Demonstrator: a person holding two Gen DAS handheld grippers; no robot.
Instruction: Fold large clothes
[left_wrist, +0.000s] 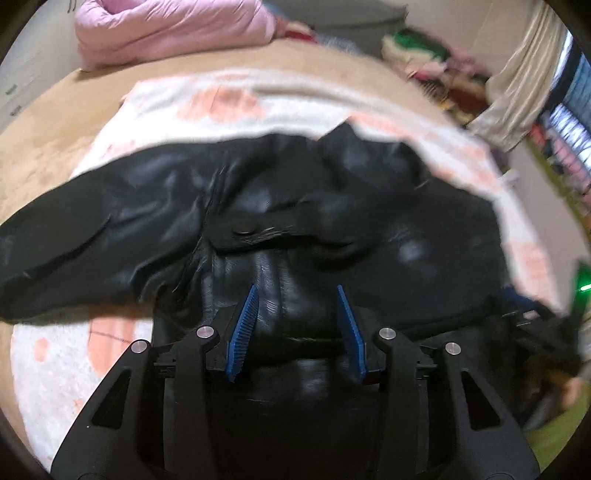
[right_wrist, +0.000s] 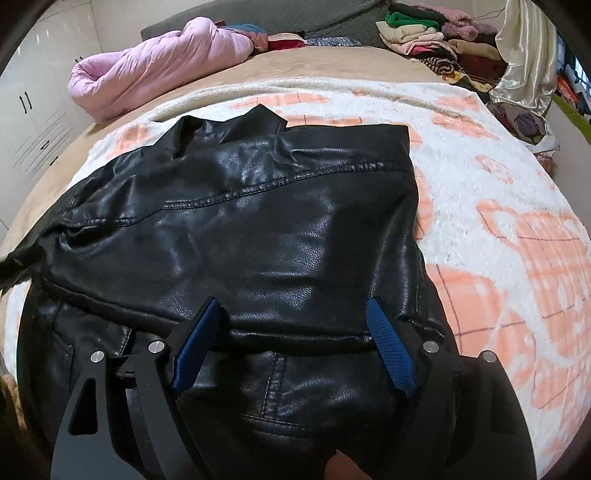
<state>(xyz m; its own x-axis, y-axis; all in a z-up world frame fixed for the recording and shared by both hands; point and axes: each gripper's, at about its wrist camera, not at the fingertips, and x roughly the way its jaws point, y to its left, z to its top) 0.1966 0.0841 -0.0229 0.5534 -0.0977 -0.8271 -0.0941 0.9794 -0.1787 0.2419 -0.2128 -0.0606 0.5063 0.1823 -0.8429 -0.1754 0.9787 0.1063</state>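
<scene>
Here the black leather jacket (right_wrist: 236, 229) lies spread on a white blanket with peach shapes (right_wrist: 517, 206), which covers the middle of a tan bed (right_wrist: 332, 66). To the jacket's right the blanket is bare and wide up to the bed's edge; to its left only a narrow strip of blanket and tan cover shows beside the sleeve. Along the far edge sit a rolled pink quilt (right_wrist: 155, 66) and a heap of folded clothes (right_wrist: 436, 40), well apart from the jacket.

The jacket is glossy, creased, with stitched seams across its back panel; its collar (right_wrist: 258, 118) points toward the far edge, and one side is folded in to a straight right edge. In the left wrist view it is blurred and one sleeve (left_wrist: 74, 236) stretches out leftward.

The left gripper (left_wrist: 295, 291) has its fingers partly apart over the leather, not pressing on it. The right gripper (right_wrist: 291, 306) holds its fingers wide above the lower back panel, gripping nothing.
</scene>
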